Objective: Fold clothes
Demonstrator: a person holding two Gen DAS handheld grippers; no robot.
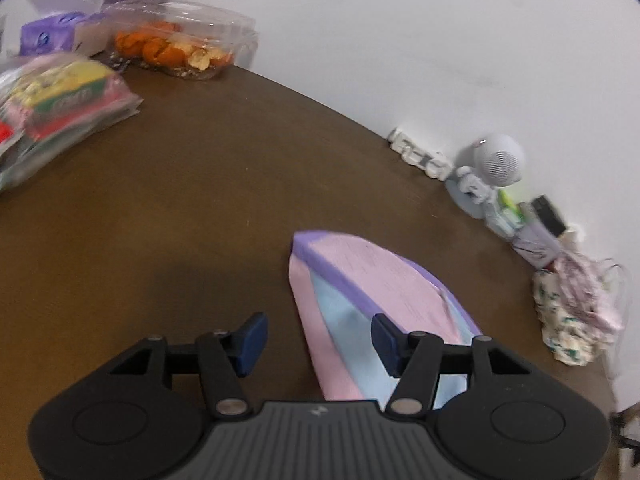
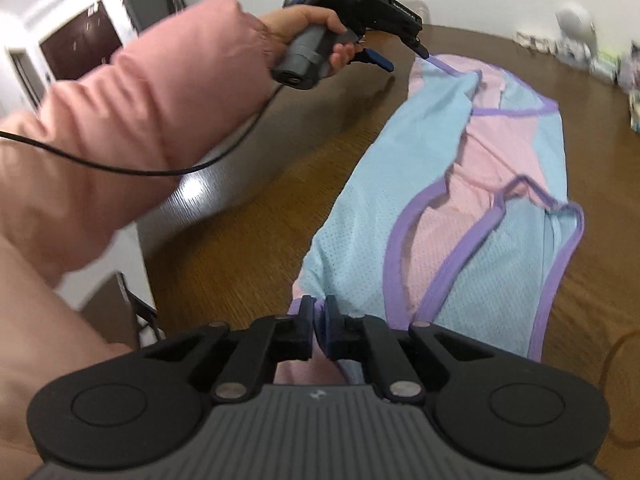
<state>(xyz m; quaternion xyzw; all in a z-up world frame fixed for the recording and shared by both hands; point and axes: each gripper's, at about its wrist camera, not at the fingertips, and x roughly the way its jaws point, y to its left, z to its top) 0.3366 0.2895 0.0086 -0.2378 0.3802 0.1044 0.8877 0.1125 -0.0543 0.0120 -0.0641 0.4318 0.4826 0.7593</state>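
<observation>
Left wrist view: the left gripper [image 1: 319, 340] hangs with jaws apart over the brown table [image 1: 180, 208], one pad above the far end of the pink, blue and purple garment [image 1: 360, 280]. A clear plastic box [image 1: 180, 46] holds orange peel.

Right wrist view: the right gripper [image 2: 319, 330] is clamped on the garment's near edge, which lies along the table
</observation>
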